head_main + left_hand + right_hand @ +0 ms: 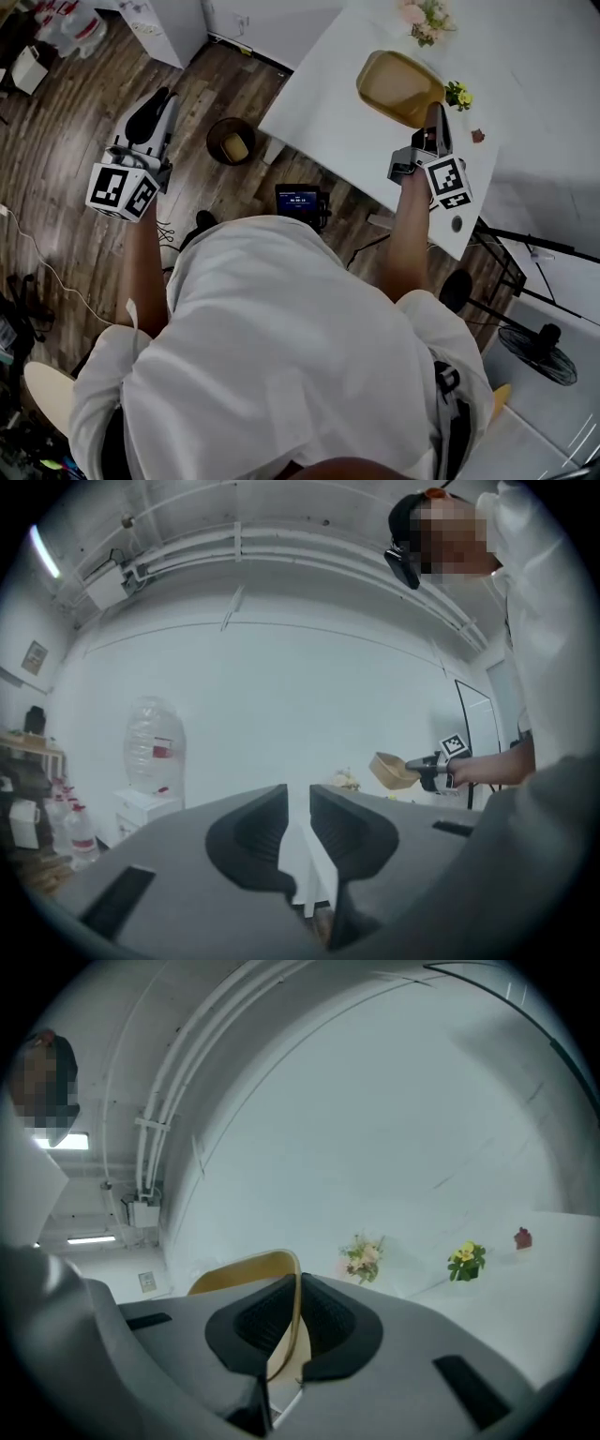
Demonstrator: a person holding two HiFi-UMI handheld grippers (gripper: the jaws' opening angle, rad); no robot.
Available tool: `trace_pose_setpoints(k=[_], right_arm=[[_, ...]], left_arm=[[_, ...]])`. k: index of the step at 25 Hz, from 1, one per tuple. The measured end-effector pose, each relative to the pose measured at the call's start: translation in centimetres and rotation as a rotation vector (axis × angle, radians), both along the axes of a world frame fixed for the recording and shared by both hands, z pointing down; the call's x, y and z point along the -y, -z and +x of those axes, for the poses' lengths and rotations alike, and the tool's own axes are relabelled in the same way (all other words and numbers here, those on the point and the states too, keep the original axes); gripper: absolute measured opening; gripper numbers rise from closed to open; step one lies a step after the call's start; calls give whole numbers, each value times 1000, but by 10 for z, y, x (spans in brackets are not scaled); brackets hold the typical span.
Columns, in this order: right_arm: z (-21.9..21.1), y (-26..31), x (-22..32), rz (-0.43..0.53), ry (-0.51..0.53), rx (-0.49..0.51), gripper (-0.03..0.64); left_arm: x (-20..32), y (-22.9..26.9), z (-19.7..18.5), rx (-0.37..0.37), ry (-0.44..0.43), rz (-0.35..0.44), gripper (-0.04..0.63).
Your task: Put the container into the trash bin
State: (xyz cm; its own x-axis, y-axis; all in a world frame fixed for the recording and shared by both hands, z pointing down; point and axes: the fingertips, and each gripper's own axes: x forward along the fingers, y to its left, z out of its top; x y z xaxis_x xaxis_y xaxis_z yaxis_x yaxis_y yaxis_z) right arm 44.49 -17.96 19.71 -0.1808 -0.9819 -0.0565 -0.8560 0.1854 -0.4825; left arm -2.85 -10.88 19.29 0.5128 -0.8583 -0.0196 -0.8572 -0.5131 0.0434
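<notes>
Pinches the container by its rim in the right gripper, jaws pressed nearly together on the thin tan wall, which runs edge-on between the pads in the right gripper view. Holds it in the air over the white table, open side up and tilted, close to a yellow flower and a little short of a pink bouquet. Holds the left gripper out over the wood floor, jaws a narrow slit apart, bare wall showing through the gap. Points both grippers about level, forearms stretched forward and spread wide from the body. Finds the bin on the floor between the two grippers, just off the table's corner, well apart from the container, a yellowish lump lying in it. Bears black-and-white square markers on the left cube and the right cube. Cannot read the pale digits on the small dark screen below the table's edge. Makes out a red label on the big clear bottle by the far wall, print too small to read
</notes>
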Motion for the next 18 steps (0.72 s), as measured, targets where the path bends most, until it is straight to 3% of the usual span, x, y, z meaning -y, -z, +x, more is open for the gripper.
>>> trace_pose_setpoints(k=[18], right_arm=[[-272,-16,14,-17,239,-16,41]], left_arm=[[-68,-9,-224,-22,164,11,77]])
